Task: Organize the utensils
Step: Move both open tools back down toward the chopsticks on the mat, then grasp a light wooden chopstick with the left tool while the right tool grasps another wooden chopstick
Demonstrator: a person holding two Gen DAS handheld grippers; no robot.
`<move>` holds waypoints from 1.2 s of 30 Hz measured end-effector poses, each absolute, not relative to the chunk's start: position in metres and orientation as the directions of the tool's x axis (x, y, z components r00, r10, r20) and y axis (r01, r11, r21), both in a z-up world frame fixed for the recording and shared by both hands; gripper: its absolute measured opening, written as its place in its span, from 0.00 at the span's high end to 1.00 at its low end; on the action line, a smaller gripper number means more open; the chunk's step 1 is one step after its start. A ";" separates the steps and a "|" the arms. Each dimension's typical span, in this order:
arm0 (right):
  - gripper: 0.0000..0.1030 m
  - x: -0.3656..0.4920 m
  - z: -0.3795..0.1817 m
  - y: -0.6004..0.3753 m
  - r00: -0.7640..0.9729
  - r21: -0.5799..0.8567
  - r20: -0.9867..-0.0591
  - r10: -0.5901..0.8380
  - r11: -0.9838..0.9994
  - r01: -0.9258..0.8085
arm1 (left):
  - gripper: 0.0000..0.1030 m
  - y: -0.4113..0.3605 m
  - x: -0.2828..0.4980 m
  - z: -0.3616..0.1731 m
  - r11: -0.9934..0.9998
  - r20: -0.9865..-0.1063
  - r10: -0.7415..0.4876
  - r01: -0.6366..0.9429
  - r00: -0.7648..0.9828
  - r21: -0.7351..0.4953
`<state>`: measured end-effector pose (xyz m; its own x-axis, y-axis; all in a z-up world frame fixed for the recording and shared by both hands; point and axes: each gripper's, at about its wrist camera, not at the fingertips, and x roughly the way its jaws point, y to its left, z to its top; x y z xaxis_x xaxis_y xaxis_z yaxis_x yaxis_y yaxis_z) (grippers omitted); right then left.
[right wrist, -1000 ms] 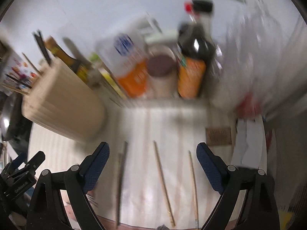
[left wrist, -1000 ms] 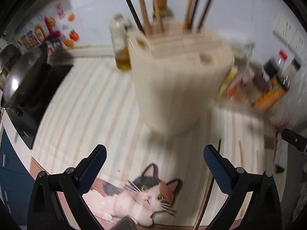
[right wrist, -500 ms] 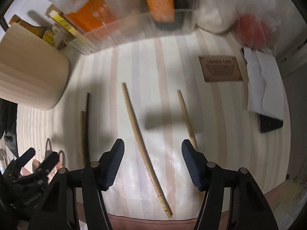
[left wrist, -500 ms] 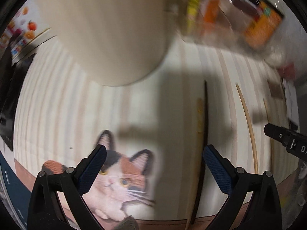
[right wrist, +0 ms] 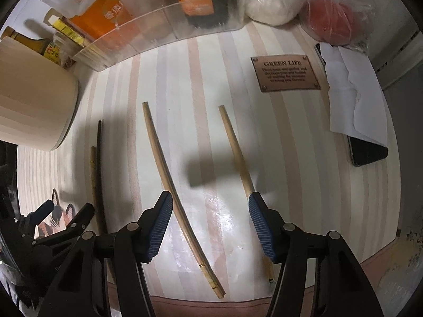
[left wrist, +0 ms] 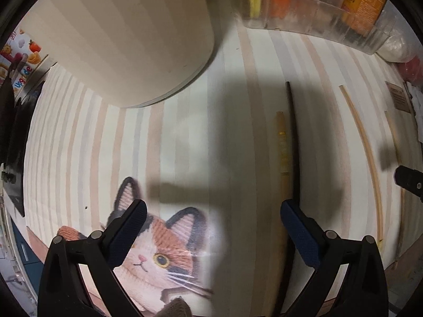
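Both grippers have dropped toward the striped mat (right wrist: 201, 84) since the earlier frames, and both views now look almost straight down on it.

Right gripper (right wrist: 210, 220): jaws narrower than a second ago, about half spread, pinching nothing. A long pale bamboo chopstick (right wrist: 169, 174) runs diagonally between the pads, passing just beside the left pad. A second pale bamboo chopstick (right wrist: 236, 153) runs under the right pad; contact cannot be told.

Left gripper (left wrist: 212, 228): jaws spread wide, nothing between them but the mat and its printed calico cat (left wrist: 158, 251). A thin black chopstick (left wrist: 293, 137) and a shorter tan chopstick (left wrist: 283, 153) lie side by side, touching or nearly so, and end at the right pad.

Cream ribbed cylindrical utensil holder (left wrist: 127, 34) stands at the upper left of the mat, well apart from all four chopsticks. A clear acrylic rack of condiment packets (right wrist: 164, 21) sits along the far edge. A brown label patch (right wrist: 284, 72), white paper (right wrist: 351, 92) and a dark phone (right wrist: 367, 150) lie to the right.
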<state>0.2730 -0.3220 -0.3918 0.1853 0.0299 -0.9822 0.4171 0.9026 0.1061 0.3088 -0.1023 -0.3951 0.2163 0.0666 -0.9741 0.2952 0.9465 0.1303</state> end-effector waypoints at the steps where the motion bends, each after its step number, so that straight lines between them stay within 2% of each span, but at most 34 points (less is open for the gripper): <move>1: 0.40 0.272 -0.393 -0.323 0.184 0.106 -0.982 0.030 0.903 0.417 | 0.00 -0.100 0.308 -0.395 0.949 -0.976 0.057 0.291 0.211 0.118; 7: 0.40 0.273 -0.399 -0.324 0.174 0.103 -0.984 0.032 0.902 0.418 | 0.00 -0.100 0.303 -0.388 0.958 -0.978 -0.028 0.284 0.205 0.032; 18: 0.41 0.286 -0.411 -0.301 0.154 0.079 -0.988 0.023 0.927 0.366 | 0.00 -0.111 0.299 -0.402 0.949 -0.976 0.048 0.297 0.210 0.111; 20: 0.51 0.290 -0.416 -0.293 0.151 0.071 -0.988 0.020 0.937 0.341 | 0.00 -0.101 0.298 -0.403 0.957 -0.979 0.036 0.276 0.203 0.093; 22: 0.56 0.293 -0.420 -0.283 0.145 0.054 -0.989 0.008 0.948 0.313 | 0.00 -0.097 0.298 -0.404 0.963 -0.980 0.033 0.258 0.197 0.084; 23: 0.63 0.293 -0.422 -0.282 0.152 0.036 -0.988 -0.011 0.953 0.302 | 0.00 -0.096 0.298 -0.403 0.962 -0.980 0.034 0.259 0.198 0.086; 24: 0.65 0.295 -0.423 -0.278 0.154 0.019 -0.988 -0.026 0.958 0.286 | 0.00 -0.097 0.299 -0.403 0.961 -0.979 0.036 0.261 0.201 0.089; 26: 0.80 0.298 -0.424 -0.271 0.155 -0.007 -0.987 -0.050 0.963 0.268 | 0.01 -0.096 0.298 -0.401 0.961 -0.976 0.041 0.259 0.212 0.097; 28: 0.86 0.300 -0.425 -0.265 0.151 -0.039 -0.985 -0.079 0.967 0.253 | 0.14 -0.092 0.294 -0.397 0.963 -0.976 0.005 0.263 0.219 0.063; 29: 0.91 0.301 -0.427 -0.262 0.151 -0.042 -0.985 -0.081 0.967 0.250 | 0.28 -0.091 0.293 -0.394 0.963 -0.977 -0.032 0.267 0.213 0.027; 30: 0.93 0.300 -0.427 -0.261 0.150 -0.028 -0.986 -0.068 0.967 0.252 | 0.47 -0.088 0.291 -0.390 0.962 -0.976 -0.058 0.274 0.209 0.001; 31: 0.93 0.299 -0.428 -0.260 0.145 -0.013 -0.988 -0.051 0.967 0.253 | 0.57 -0.089 0.288 -0.386 0.959 -0.974 -0.073 0.283 0.212 -0.010; 32: 0.93 0.297 -0.429 -0.259 0.139 -0.002 -0.990 -0.038 0.968 0.251 | 0.77 -0.090 0.287 -0.384 0.955 -0.973 -0.070 0.295 0.218 -0.003; 33: 0.93 0.292 -0.428 -0.262 0.131 0.015 -0.991 -0.019 0.967 0.255 | 0.88 -0.091 0.285 -0.382 0.953 -0.974 -0.074 0.304 0.214 -0.006; 36: 0.93 0.282 -0.432 -0.258 0.103 0.068 -0.994 0.042 0.963 0.260 | 0.94 -0.086 0.282 -0.379 0.956 -0.974 -0.076 0.293 0.211 -0.011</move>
<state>0.2817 -0.2575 -0.4324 0.1027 0.0422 -0.9938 0.2601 0.9632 0.0678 0.2822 -0.0862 -0.3795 0.2114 -0.0763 -0.9744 0.2929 0.9561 -0.0113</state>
